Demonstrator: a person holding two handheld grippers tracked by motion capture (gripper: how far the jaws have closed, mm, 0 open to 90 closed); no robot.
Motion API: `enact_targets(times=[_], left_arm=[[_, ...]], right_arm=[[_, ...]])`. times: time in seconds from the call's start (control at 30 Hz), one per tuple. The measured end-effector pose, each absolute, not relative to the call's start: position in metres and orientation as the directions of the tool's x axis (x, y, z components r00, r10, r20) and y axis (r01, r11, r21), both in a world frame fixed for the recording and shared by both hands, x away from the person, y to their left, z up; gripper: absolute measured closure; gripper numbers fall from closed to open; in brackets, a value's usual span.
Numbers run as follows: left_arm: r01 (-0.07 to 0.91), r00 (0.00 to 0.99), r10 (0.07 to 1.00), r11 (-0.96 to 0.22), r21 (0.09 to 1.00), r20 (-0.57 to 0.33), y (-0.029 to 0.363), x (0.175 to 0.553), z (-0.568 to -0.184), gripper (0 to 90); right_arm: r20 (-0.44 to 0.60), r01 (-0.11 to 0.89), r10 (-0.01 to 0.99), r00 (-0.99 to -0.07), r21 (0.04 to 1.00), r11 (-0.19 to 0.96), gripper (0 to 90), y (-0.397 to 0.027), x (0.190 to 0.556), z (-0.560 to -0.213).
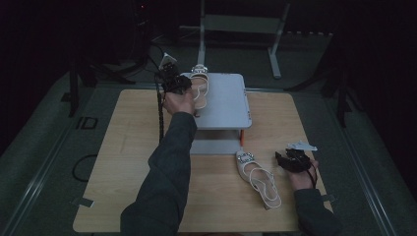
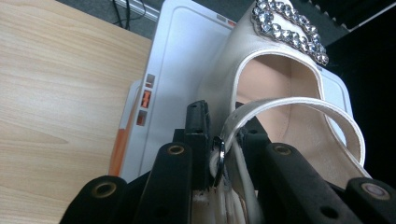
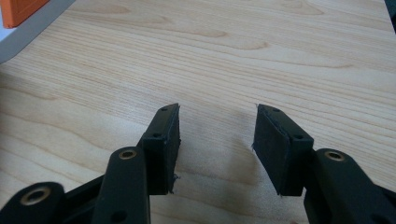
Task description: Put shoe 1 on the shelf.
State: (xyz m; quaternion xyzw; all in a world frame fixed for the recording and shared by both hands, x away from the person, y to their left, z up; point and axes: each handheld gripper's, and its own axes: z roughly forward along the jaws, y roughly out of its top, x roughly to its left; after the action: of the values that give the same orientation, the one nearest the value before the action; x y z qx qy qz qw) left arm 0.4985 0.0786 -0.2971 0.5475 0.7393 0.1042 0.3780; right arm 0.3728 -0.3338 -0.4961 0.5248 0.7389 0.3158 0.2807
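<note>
**Left tongs setting a shoe on the rack**

The shoe (image 2: 280,79) is resting on the rack (image 1: 223,101) top, at its far left corner, jewelled toe pointing away from the person. The left tongs (image 2: 224,140) are pinching its slingback strap (image 2: 299,109) by the buckle, likely because that thin loop is the easiest handle for placing it. A second shoe (image 1: 256,177) is lying on the table (image 1: 128,147) in front of the rack. Just right of that shoe, the right tongs (image 3: 217,144) are hanging spread and empty, apparently waiting to take it.

Dark grey long sleeves (image 1: 164,172); black two-jawed tool (image 3: 217,140) with brass-ringed screw holes, trailing black cable.
</note>
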Motion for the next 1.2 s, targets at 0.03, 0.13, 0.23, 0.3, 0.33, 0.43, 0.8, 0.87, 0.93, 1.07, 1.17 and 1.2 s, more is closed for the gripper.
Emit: enact_targets(times=[0.03,0.13,0.23,0.3,0.33,0.43,0.8,0.87,0.93,1.07,1.17,1.2], left_arm=[[0.730,-0.117,0.890,0.378,0.570,-0.441,0.078,0.499,-0.297,79.3],[0.729,-0.118,0.886,0.383,0.567,-0.448,0.077,0.500,-0.297,79.3],[0.723,-0.127,0.885,0.392,0.568,-0.448,0.077,0.500,-0.298,79.4],[0.728,-0.124,0.890,0.382,0.569,-0.439,0.075,0.501,-0.298,79.4],[0.729,-0.122,0.890,0.380,0.569,-0.439,0.075,0.502,-0.298,79.4],[0.730,-0.117,0.894,0.373,0.573,-0.433,0.074,0.503,-0.300,79.2],[0.678,0.014,0.894,0.321,0.661,-0.448,0.070,0.497,-0.295,57.0],[0.674,0.031,0.890,0.317,0.667,-0.455,0.070,0.497,-0.296,52.9],[0.670,0.054,0.888,0.306,0.676,-0.456,0.071,0.497,-0.297,49.4],[0.646,0.095,0.884,0.295,0.704,-0.457,0.071,0.495,-0.296,45.9],[0.615,0.146,0.881,0.275,0.739,-0.450,0.072,0.491,-0.293,44.1],[0.610,0.154,0.878,0.277,0.743,-0.454,0.072,0.491,-0.292,43.9]], right_arm=[[-0.083,0.598,0.953,-0.291,0.762,0.249,50.5,-0.334,0.373,-0.496],[-0.081,0.599,0.953,-0.291,0.762,0.247,50.5,-0.334,0.373,-0.496],[-0.080,0.598,0.953,-0.291,0.762,0.246,50.5,-0.334,0.373,-0.496],[-0.082,0.598,0.953,-0.292,0.762,0.249,50.5,-0.334,0.373,-0.496],[-0.082,0.599,0.953,-0.292,0.761,0.249,50.5,-0.334,0.373,-0.496],[-0.081,0.598,0.953,-0.292,0.762,0.248,50.5,-0.333,0.373,-0.496],[-0.080,0.598,0.953,-0.293,0.762,0.248,50.5,-0.333,0.373,-0.496],[-0.080,0.598,0.953,-0.293,0.762,0.248,50.5,-0.333,0.373,-0.496],[-0.080,0.598,0.953,-0.293,0.762,0.248,50.5,-0.334,0.373,-0.496],[-0.080,0.600,0.953,-0.293,0.760,0.249,50.5,-0.333,0.373,-0.497],[-0.081,0.600,0.952,-0.295,0.760,0.251,50.4,-0.333,0.373,-0.497],[-0.081,0.601,0.952,-0.295,0.759,0.250,50.4,-0.333,0.373,-0.497]])
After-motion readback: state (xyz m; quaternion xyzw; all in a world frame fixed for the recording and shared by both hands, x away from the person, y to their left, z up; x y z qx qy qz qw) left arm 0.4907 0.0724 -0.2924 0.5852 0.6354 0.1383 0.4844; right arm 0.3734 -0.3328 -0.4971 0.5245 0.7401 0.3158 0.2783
